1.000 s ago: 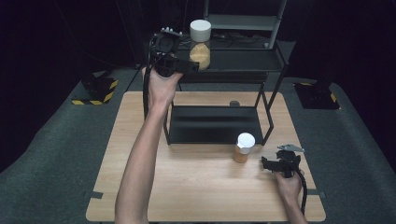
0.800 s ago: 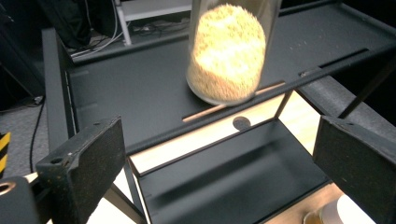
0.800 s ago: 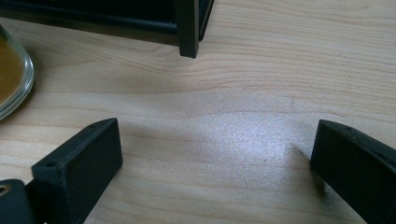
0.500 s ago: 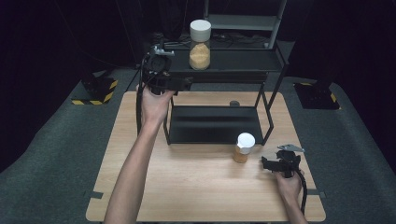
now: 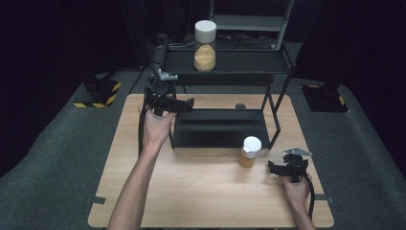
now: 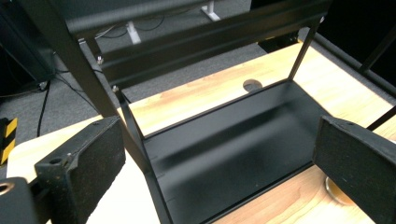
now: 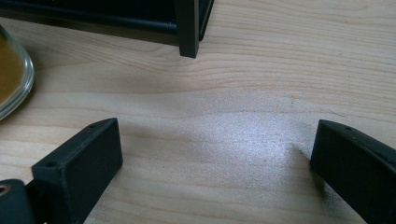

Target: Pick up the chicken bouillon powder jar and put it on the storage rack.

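With one jar [image 5: 205, 45] standing on the rack's top shelf [image 5: 249, 62] at twelve o'clock, the left hand-held gripper [image 5: 187, 104] hangs wide apart and empty, while the right hand-held gripper [image 5: 271, 167], jaws apart, waits at three o'clock of the small jar [image 5: 250, 151] on the worktop [image 5: 201, 191], probably next.

No text, label, brand or number is showing legibly on anything; the two white-lidded jars are turning unlabelled sides to the cameras, and the black shelf rack is bearing no lettering; the only sign-like marking is showing as yellow-and-black hazard striping on a floor base [image 5: 98, 93] at about ten o'clock from the table in the high view, and again at the nine o'clock edge of the left gripper view [image 6: 6, 140]; it is carrying no words.
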{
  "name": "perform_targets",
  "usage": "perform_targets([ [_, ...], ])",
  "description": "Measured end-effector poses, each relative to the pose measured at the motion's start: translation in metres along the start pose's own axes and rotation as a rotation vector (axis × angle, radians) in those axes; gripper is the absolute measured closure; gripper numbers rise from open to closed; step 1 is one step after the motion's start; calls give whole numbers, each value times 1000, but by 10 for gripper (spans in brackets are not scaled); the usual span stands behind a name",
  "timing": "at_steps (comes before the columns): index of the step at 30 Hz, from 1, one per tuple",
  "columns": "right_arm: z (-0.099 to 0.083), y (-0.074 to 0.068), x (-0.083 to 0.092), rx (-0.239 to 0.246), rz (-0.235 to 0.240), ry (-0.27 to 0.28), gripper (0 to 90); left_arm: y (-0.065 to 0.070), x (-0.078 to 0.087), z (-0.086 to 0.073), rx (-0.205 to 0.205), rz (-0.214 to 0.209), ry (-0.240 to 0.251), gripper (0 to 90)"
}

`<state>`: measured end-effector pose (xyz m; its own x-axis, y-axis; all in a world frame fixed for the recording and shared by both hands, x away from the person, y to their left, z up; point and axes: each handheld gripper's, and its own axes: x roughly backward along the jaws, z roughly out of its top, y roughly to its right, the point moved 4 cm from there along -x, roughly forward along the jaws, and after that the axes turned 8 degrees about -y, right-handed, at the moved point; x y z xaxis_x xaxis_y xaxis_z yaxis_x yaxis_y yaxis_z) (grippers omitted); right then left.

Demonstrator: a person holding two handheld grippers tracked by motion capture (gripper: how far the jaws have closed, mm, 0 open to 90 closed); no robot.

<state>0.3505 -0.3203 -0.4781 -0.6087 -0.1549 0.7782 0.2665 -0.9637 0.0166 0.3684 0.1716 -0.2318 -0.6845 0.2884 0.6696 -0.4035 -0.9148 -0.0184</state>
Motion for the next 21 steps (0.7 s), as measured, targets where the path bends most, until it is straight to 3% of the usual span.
perform_targets([
  [21, 0, 0, 0, -1, -1, 0, 14, -7, -20, -43, 44, -36, 7, 27],
])
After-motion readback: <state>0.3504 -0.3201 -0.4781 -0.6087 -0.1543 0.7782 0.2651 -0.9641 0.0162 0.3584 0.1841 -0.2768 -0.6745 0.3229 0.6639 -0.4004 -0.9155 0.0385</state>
